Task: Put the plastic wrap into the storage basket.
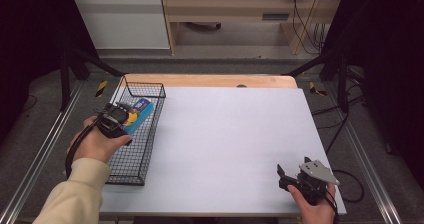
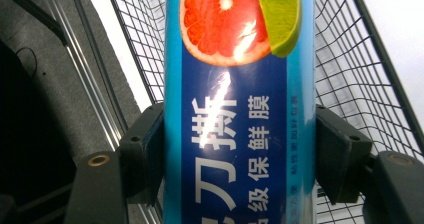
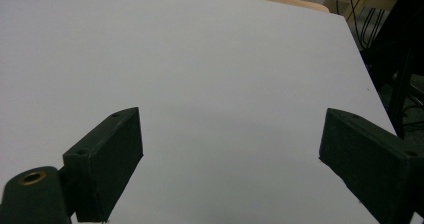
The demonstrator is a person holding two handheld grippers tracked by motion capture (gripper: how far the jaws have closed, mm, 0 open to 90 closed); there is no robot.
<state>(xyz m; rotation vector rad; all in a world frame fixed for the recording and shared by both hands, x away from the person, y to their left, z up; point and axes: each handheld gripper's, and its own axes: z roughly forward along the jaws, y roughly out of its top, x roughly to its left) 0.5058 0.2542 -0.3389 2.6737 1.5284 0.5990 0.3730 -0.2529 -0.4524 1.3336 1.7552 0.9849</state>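
Observation:
A long blue box of cling film (image 2: 240,109) with citrus slices printed on it sits between the jaws of my left gripper (image 2: 240,154), which is shut on its two sides. From the high view, the left gripper (image 1: 125,120) holds the blue box (image 1: 141,109) over the black wire basket (image 1: 150,91) at the table's left edge. My right gripper (image 1: 285,176) rests near the front right corner of the table. Its jaws stand wide apart over the bare white surface (image 3: 220,74), and the right gripper (image 3: 230,154) has nothing between them.
The white tabletop (image 1: 230,129) stretches between the basket and the right hand. Beyond the basket's left side runs a metal rail (image 1: 45,144) and grey floor. A wooden edge (image 1: 210,80) borders the table's far side.

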